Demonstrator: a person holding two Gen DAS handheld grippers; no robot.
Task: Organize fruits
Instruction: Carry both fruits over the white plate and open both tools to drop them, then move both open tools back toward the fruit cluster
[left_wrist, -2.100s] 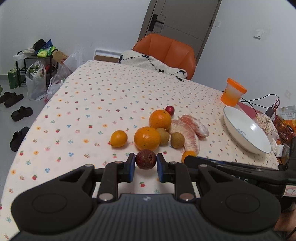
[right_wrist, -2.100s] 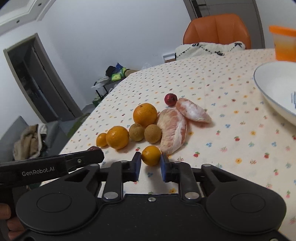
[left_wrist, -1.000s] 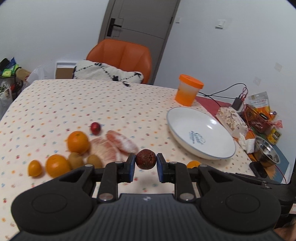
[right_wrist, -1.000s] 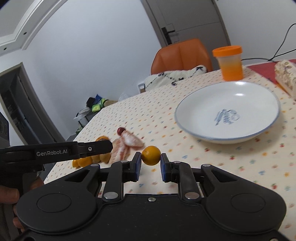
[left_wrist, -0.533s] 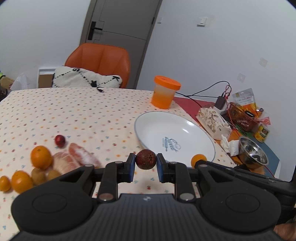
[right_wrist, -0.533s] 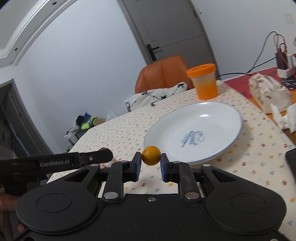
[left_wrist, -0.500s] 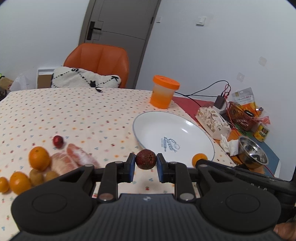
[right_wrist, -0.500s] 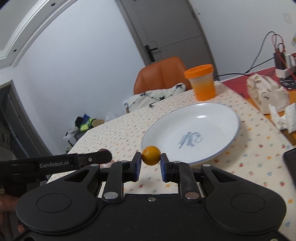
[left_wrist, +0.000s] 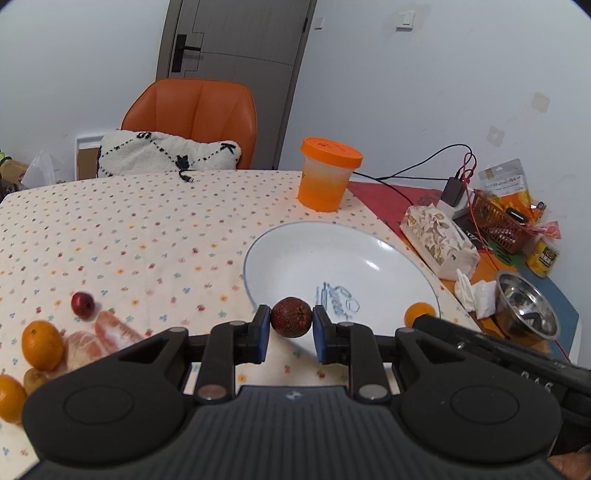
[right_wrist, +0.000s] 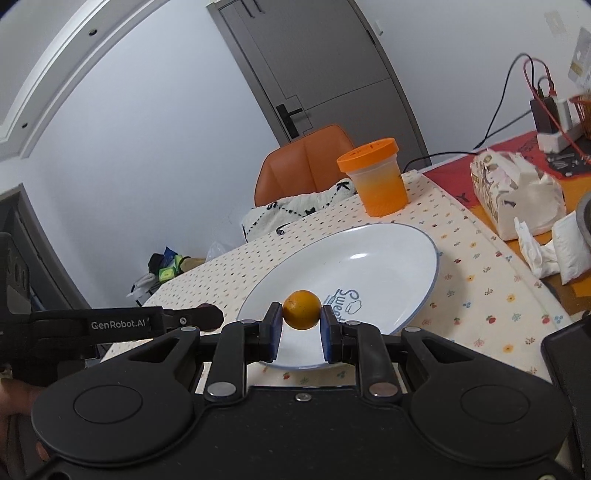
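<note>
My left gripper (left_wrist: 291, 322) is shut on a dark red wrinkled passion fruit (left_wrist: 291, 320), held above the near left rim of the white plate (left_wrist: 295, 258). My right gripper (right_wrist: 301, 309) is shut on a small orange (right_wrist: 301, 308), held over the near part of the same plate (right_wrist: 388, 254). That small orange (left_wrist: 419, 313) also shows at the plate's right rim in the left wrist view. On the flowered cloth at the left lie a large orange (left_wrist: 41, 344), peeled pomelo pieces (left_wrist: 99, 338), a small red fruit (left_wrist: 82, 304), a brown fruit (left_wrist: 34, 377) and another orange (left_wrist: 10, 398).
An orange-lidded tub (left_wrist: 327, 173) stands behind the plate. A tissue pack (left_wrist: 439, 240), crumpled tissues (left_wrist: 474, 291), a steel bowl (left_wrist: 526, 308), a red basket (left_wrist: 498, 221) and cables crowd the right edge. An orange chair (left_wrist: 195, 118) with a cushion is at the far side.
Both grippers have carried their fruit rightward from the fruit pile to the plate. The plate is now closer and lies under both held fruits.
</note>
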